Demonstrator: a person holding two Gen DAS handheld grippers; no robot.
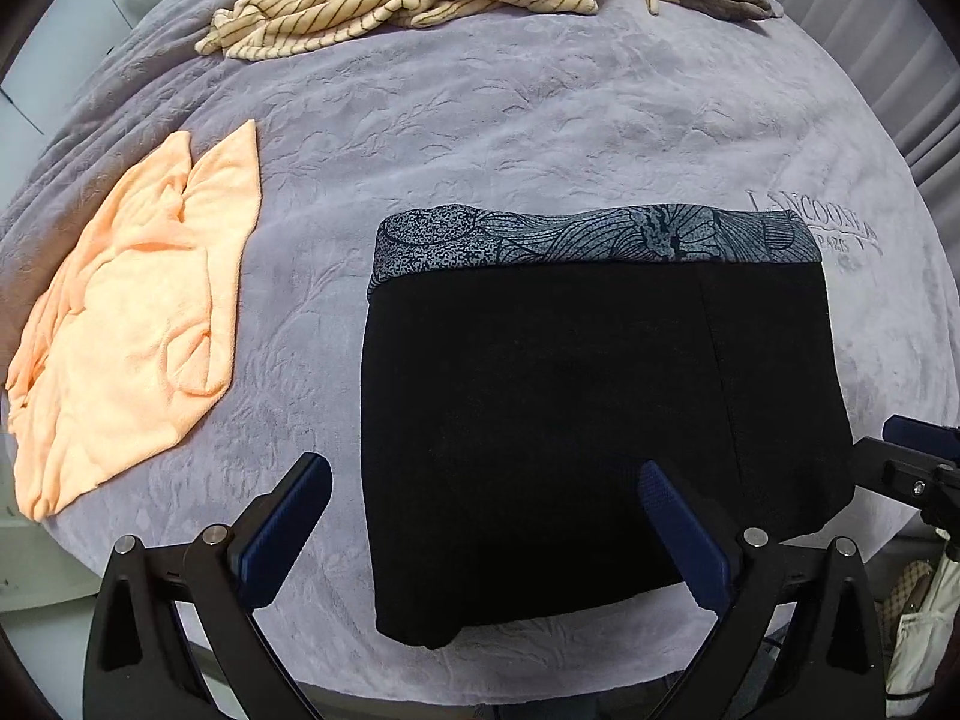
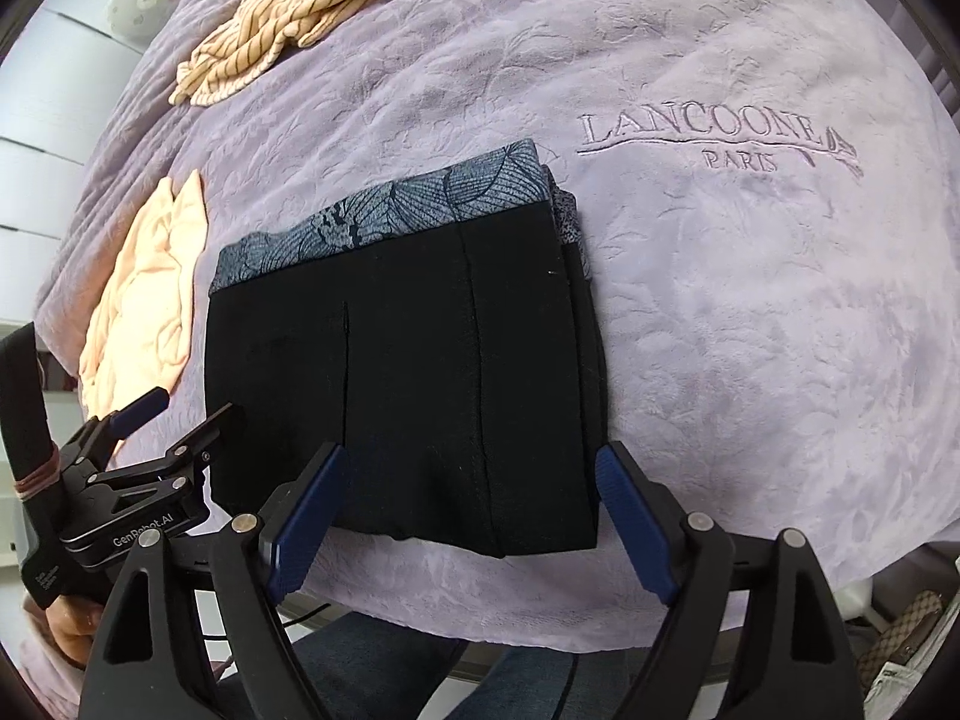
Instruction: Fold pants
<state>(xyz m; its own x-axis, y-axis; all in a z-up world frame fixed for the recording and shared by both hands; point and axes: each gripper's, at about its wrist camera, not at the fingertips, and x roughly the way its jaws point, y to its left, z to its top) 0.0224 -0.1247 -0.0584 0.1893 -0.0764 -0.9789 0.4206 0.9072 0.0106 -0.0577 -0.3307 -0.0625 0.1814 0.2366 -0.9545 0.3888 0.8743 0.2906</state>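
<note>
Hovering both claws spread and empty, left gripper (image 1: 483,489) and right gripper (image 2: 471,480), over the near edge of folded black pants with grey patterned waistband (image 2: 396,360) pointing away.

Soft, even daylight fills both views, with no hard shadows or glare. The black pants (image 1: 600,396) show almost no detail. Fisheye bending curves the bed (image 2: 750,312) edges; dark vignette rims every corner. Focus is sharp throughout.

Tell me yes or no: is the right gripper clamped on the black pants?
No, the right gripper stands open above the folded black pants, its pads clear of the cloth.
</note>
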